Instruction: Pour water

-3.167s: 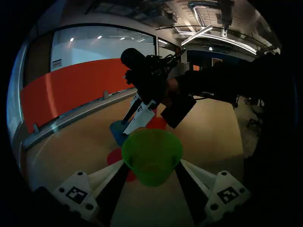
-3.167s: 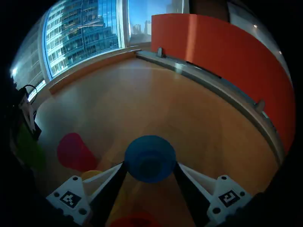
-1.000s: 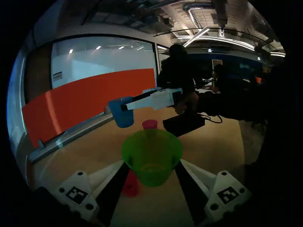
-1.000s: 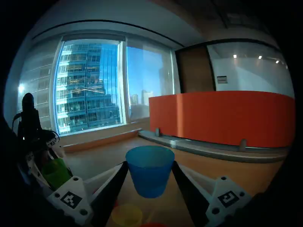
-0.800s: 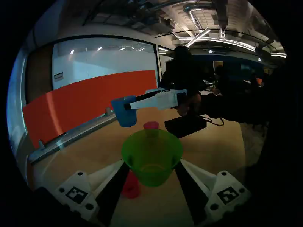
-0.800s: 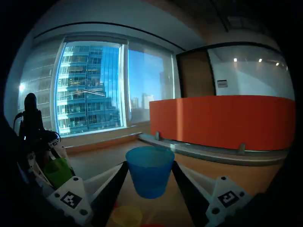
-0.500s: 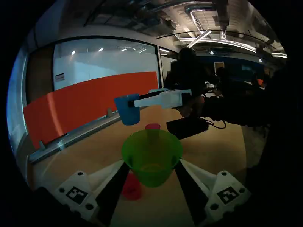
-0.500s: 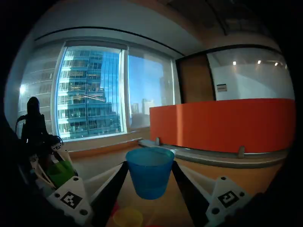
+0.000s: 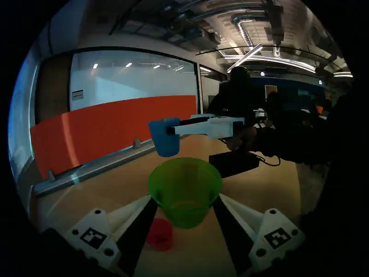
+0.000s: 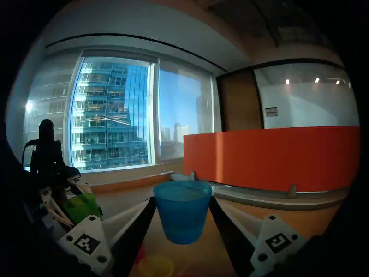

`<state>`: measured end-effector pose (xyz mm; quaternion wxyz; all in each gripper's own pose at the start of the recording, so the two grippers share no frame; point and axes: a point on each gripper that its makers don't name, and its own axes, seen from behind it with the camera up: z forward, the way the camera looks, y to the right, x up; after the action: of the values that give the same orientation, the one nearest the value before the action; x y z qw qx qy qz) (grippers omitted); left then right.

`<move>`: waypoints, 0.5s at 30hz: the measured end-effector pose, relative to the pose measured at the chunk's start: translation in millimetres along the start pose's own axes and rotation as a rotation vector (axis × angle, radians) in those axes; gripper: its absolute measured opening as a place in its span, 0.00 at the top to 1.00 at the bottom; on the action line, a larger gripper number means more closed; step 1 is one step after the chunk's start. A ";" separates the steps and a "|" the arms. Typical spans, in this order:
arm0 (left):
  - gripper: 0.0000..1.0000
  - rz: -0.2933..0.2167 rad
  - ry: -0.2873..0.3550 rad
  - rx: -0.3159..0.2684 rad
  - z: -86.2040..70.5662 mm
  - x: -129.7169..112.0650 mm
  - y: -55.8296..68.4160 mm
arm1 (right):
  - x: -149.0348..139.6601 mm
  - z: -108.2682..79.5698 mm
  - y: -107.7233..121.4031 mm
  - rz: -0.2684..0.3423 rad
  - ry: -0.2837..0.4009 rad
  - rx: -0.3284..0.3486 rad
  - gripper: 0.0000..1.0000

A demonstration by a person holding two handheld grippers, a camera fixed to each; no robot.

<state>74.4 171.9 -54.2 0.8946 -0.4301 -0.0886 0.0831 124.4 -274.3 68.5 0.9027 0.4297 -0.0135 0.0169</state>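
Wooden surface (image 9: 263,184) with orange wall (image 9: 101,124) at far left | red cup (image 9: 160,234) stands near left | left gripper (image 9: 184,199) fingers pinch green cup (image 9: 185,184) upright at centre | right gripper (image 10: 182,205) fingers pinch blue cup (image 10: 182,221), in the air just beyond green cup's far rim

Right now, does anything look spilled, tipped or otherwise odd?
Nothing stands out: the left tool holds the green cup roughly upright, the right tool holds the blue cup likewise, and no spill shows on the table.
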 end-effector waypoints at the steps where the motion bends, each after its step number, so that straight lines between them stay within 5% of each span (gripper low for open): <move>1: 0.19 -0.002 0.006 0.001 0.5 1.5 -0.6 | 0.4 -0.5 0.0 -0.001 0.001 0.001 0.13; 15: 0.19 -0.038 0.086 -0.003 6.8 19.9 -1.7 | 7.2 -9.5 1.5 -0.018 0.003 0.000 0.13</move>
<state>92.3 180.5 -47.0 0.8984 -0.4326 -0.0585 0.0473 131.6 -265.9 63.9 0.9029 0.4298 -0.0084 0.0093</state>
